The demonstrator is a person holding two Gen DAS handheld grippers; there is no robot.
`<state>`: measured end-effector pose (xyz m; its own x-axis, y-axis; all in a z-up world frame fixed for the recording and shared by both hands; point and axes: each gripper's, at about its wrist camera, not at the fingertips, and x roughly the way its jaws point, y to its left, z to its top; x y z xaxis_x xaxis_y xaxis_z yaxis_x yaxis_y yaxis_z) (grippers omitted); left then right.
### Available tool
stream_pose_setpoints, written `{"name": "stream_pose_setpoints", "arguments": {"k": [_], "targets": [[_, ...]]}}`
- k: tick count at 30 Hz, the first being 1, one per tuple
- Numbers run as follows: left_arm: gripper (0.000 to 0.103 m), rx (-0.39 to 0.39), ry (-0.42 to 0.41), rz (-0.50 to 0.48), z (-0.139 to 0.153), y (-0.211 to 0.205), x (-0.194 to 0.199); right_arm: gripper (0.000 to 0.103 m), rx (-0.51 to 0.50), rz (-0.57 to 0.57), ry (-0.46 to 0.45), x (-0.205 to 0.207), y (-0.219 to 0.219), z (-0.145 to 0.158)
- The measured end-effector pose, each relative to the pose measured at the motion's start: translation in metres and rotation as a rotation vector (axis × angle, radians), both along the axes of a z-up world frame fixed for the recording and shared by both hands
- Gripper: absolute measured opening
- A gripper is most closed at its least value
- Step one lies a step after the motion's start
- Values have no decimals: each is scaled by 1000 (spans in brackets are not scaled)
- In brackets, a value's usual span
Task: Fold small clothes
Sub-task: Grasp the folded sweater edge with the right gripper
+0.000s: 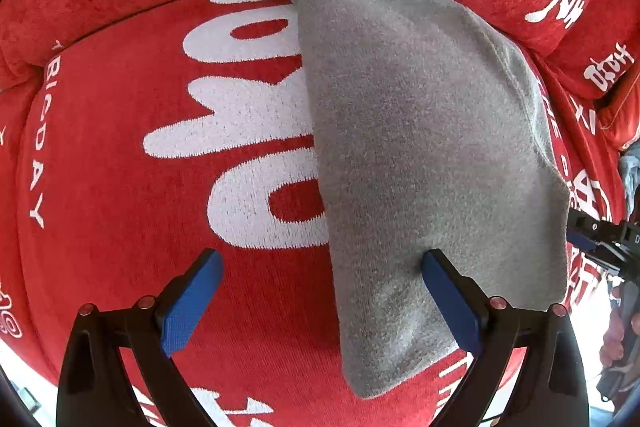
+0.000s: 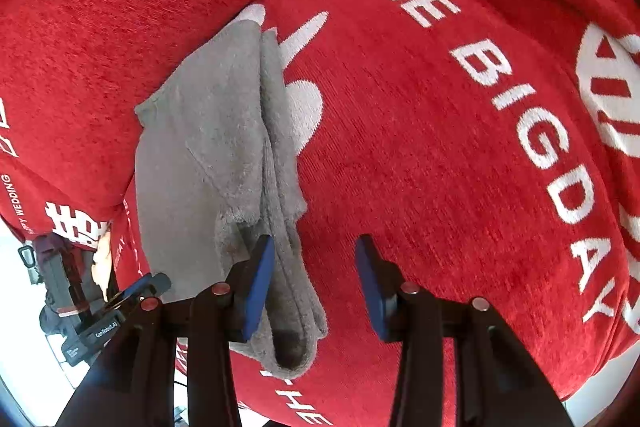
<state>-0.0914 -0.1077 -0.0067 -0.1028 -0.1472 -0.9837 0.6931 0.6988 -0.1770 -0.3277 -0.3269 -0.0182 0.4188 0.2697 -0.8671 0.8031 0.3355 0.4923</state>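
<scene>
In the left wrist view, the left gripper (image 1: 322, 301) stands with its blue pads (image 1: 192, 301) wide apart over a red chenille cover (image 1: 120, 167) woven with large white lettering, plush and faintly ribbed. Its left pad hangs over bare red pile; its right pad sits at the surface of the grey cloth (image 1: 420, 147), clamping nothing. That cloth is a soft, fuzzy knit folded into a long tapering slab, running from upper centre to lower centre-right, with a straight left edge and a wavier right one. Open red fabric spreads to its left. At the right edge the right gripper (image 1: 600, 239) pokes in.

In the right wrist view, the grey cloth (image 2: 208, 147) lies left of centre, layered edges stacked. The right gripper (image 2: 316, 283) has jaws parted, holding nothing, its left pad beside the cloth's lower end. Right of it the cover (image 2: 440, 147) is broad and unobstructed.
</scene>
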Motion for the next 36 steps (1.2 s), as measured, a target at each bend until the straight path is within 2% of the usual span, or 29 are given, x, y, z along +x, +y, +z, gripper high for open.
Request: {"name": "stream_pose_setpoints", "arguments": {"k": [7, 11, 19, 22, 28, 36], "targets": [[100, -4, 17, 0, -6, -6, 3, 46, -8, 16, -9, 5, -2, 1], [100, -21, 37, -1, -7, -8, 7, 52, -9, 25, -14, 7, -3, 1], [100, -135, 132, 26, -1, -7, 30, 53, -8, 54, -54, 10, -11, 4], [100, -158, 184, 0, -3, -11, 34, 54, 2, 55, -100, 13, -19, 3], [100, -191, 286, -74, -18, -29, 26, 54, 66, 74, -179, 30, -40, -13], [100, -218, 323, -75, -30, -36, 28, 54, 197, 187, -262, 56, -55, -44]]}}
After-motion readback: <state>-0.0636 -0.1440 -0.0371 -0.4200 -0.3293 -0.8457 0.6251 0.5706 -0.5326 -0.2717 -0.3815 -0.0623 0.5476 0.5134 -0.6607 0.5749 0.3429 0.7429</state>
